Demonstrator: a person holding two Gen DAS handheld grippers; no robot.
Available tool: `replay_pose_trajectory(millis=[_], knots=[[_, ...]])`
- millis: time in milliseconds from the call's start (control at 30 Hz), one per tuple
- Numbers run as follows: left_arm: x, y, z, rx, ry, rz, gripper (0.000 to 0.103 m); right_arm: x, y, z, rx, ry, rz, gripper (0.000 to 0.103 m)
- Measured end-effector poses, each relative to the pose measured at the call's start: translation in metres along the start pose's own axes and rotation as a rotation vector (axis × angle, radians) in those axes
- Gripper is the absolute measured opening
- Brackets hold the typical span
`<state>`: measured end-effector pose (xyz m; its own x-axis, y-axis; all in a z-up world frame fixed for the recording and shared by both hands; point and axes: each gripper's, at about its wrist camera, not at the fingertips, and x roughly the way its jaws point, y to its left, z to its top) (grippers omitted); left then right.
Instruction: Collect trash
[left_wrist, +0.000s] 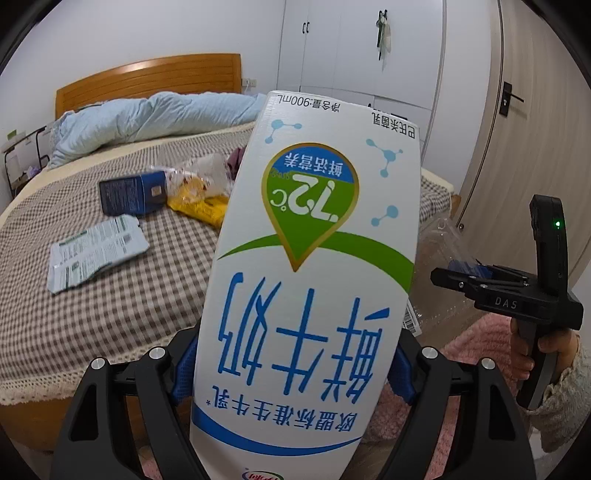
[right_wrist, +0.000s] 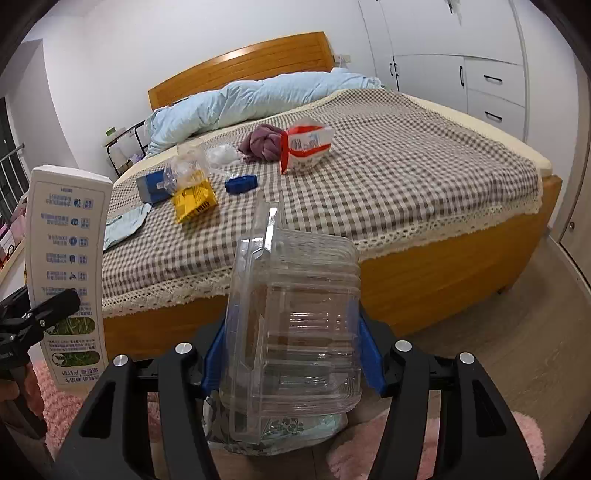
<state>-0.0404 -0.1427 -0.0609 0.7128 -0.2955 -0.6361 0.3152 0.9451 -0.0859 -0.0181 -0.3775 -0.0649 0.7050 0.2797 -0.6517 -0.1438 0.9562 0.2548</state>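
Beside the bed (right_wrist: 424, 280), left gripper (left_wrist: 291, 373) clamps an upside-down milk carton (left_wrist: 306, 277); right gripper (right_wrist: 290, 354) grips what looks like a clear plastic clamshell box (right_wrist: 295, 332).

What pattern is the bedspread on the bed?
The bedspread is a brown-and-cream check with a lacy cream edge, clearest in the right wrist view.

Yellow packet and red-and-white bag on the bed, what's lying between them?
In the right wrist view, a blue cap-like piece lies between the yellow packet and red-and-white bag.
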Motion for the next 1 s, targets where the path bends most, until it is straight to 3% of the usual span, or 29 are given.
replay_pose_trajectory(millis=[233,733,1000], knots=[[0.012,-0.001,-0.016,0.000,0.050,-0.013,0.077,0.011,-0.007,-0.013,0.008,0.027,-0.011,0.058],[0.030,-0.003,-0.019,0.035,0.142,-0.013,0.077,0.031,-0.018,-0.031,0.033,0.075,-0.031,0.058],[0.062,-0.007,-0.042,0.069,0.247,-0.029,0.077,0.045,-0.029,-0.045,0.056,0.108,-0.062,0.058]])
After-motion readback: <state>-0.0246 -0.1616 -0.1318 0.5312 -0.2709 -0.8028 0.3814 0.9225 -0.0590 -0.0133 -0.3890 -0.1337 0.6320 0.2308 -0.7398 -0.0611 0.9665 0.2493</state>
